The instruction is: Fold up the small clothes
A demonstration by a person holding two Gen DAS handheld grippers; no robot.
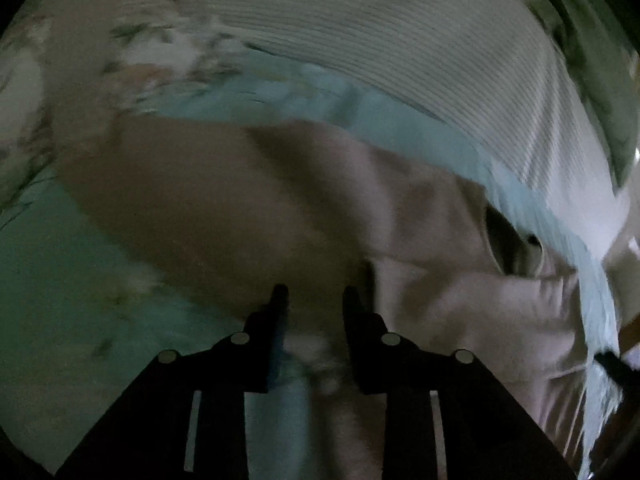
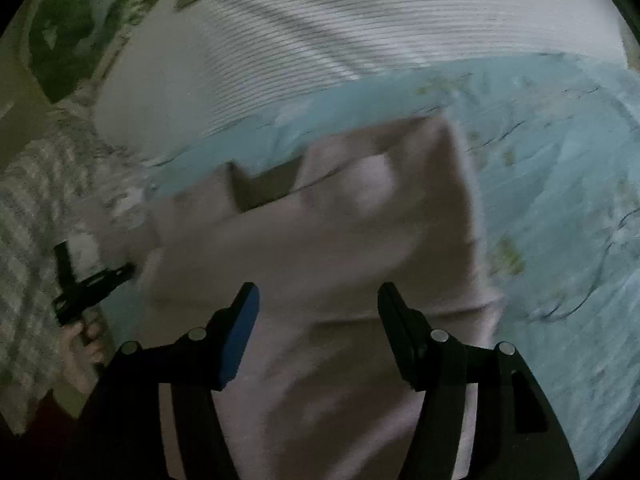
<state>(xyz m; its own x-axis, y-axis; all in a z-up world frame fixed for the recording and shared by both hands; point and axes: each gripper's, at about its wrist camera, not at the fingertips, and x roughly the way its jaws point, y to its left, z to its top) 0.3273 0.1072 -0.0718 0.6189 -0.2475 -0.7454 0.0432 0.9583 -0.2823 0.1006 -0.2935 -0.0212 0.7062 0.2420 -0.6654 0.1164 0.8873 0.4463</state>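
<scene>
A pale pink small garment (image 1: pixel 320 208) lies on a light blue flowered sheet (image 1: pixel 60 280). It has a dark opening (image 1: pixel 512 244) near its right side. My left gripper (image 1: pixel 316 296) hangs over the garment's near edge, jaws a little apart, with nothing pinched between them. In the right wrist view the same pink garment (image 2: pixel 340 240) lies folded over itself. My right gripper (image 2: pixel 318 296) stands wide open above it and holds nothing. The left gripper (image 2: pixel 92 284) shows at the garment's left edge, with a hand (image 2: pixel 84 340) behind it. Both views are blurred and dim.
A white ribbed cloth (image 2: pixel 320 20) lies beyond the garment, also in the left wrist view (image 1: pixel 400 40). Green patterned fabric (image 2: pixel 72 20) is at the far left. Grey checked fabric (image 2: pixel 32 220) lies along the left side. The blue sheet (image 2: pixel 560 200) spreads out to the right.
</scene>
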